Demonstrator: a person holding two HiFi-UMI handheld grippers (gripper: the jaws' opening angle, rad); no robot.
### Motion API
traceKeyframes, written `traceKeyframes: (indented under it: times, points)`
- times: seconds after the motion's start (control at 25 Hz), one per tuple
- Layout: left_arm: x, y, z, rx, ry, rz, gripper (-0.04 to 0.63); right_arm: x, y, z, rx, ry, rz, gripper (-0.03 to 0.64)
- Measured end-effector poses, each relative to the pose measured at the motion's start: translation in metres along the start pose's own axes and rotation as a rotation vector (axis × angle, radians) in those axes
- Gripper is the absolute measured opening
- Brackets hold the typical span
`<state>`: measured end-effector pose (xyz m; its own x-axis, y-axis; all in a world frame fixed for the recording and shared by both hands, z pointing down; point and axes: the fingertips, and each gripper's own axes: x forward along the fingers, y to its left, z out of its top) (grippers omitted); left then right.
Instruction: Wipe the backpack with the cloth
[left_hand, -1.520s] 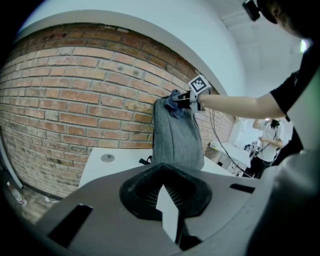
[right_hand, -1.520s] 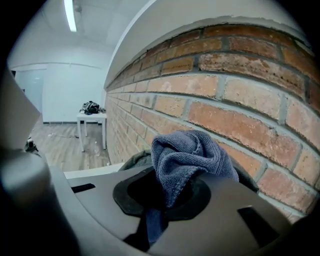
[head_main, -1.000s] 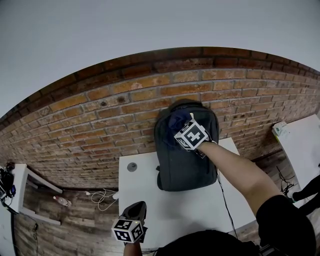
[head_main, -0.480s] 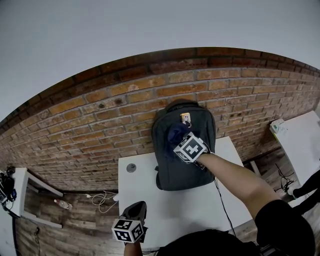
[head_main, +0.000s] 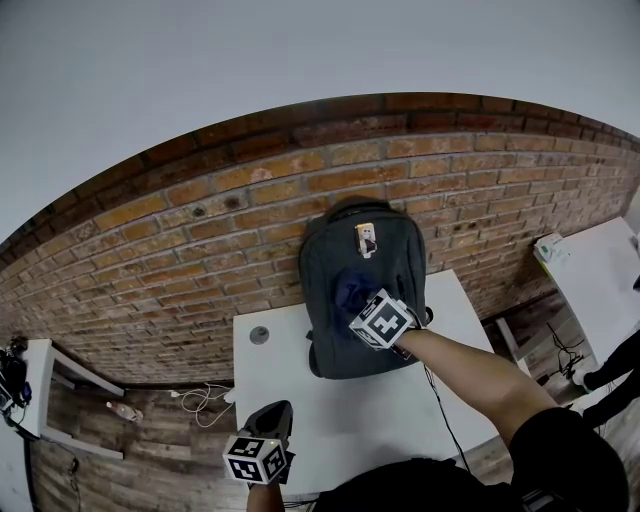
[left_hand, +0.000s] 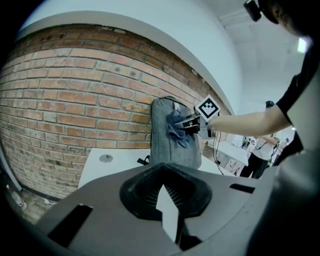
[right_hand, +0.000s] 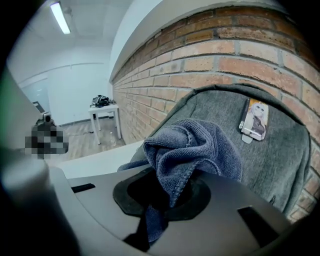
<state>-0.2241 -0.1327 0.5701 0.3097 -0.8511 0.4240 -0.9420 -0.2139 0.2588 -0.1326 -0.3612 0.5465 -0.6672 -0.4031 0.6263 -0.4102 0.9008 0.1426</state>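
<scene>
R tool (head_main: 352, 298) clamped, outstretched; L tool (head_main: 272, 414) closed

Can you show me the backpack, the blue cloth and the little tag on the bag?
backpack (head_main: 405, 265): head view, grey front panel.
blue cloth (right_hand: 200, 145): right gripper view, bunched middle.
tag (right_hand: 254, 119): right gripper view, its printed face.

The right gripper (head_main: 360, 304) holds a blue cloth (head_main: 349, 288) against the grey backpack (head_main: 338, 348) on the white table (head_main: 272, 385).

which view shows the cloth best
The right gripper view: the blue cloth fills the middle, clamped in the right gripper, folds and hem sharp against the backpack. The head view shows only a small dark patch; the left gripper view, a distant bunch.
</scene>
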Motion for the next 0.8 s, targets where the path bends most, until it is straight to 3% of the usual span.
traceKeyframes:
  times: [0.8]
  points:
    - [-0.001, 0.001, -0.004, -0.007, 0.011, -0.020, -0.006, -0.010, 0.070, -0.081, 0.091, 0.029, 0.072, 0.038]
